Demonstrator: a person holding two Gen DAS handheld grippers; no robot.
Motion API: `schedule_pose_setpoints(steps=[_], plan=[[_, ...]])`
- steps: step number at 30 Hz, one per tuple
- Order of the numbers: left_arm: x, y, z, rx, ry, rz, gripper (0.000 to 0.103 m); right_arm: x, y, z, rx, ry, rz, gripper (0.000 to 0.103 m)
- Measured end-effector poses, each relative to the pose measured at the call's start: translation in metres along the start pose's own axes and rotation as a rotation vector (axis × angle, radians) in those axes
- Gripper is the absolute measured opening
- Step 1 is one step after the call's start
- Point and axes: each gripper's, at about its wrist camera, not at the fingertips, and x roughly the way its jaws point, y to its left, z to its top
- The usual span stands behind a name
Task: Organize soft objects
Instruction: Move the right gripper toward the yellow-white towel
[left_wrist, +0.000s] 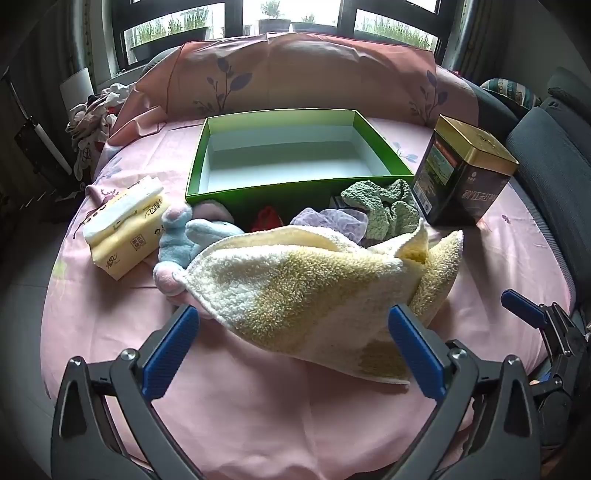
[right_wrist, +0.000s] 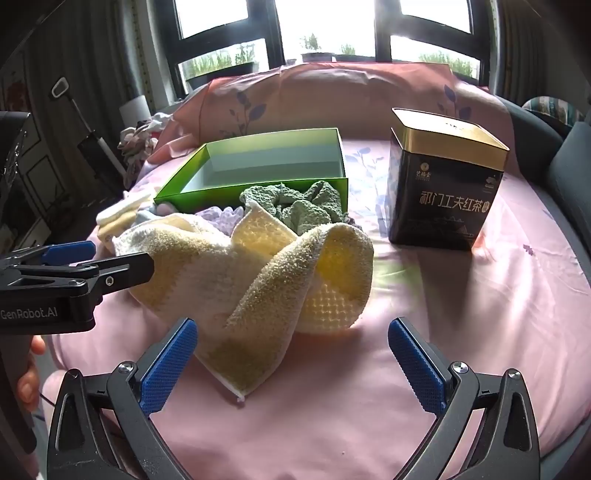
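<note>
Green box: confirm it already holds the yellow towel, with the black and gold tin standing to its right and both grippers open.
One thing is wrong: the green box is empty. The left wrist view shows its bare white inside, while the yellow towel lies crumpled on the pink sheet in front of it. The rest holds: the black and gold tin stands to its right, and the left gripper and right gripper are open.

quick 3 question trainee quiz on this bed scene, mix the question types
1. True or false: the green cardboard box already holds soft items.
2. Which lies nearest both grippers? A) yellow and white terry towel B) green knitted cloth C) black and gold tea tin
3. Fill in: the left gripper and right gripper both stand ____.

Key: 1 false, it is empty; 2 A; 3 open, with nothing gripped.
</note>
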Motion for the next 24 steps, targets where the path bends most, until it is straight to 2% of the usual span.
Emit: schedule_pose_setpoints(steps=[17,20,24], plan=[[0.003,-0.004,-0.002,0.000,0.006,-0.004,0.102,0.000,0.001,0.000,-0.001,0.002,0.000,0.103],[0.004,0.001,-0.001,-0.012,0.018,-0.025,0.102,0.000,0.001,-0.001,-0.001,0.001,0.001,0.103],[0.007,0.010,-0.003,-0.047,0.036,-0.093,0.102,0.000,0.001,-0.001,0.000,0.002,0.002,0.103]])
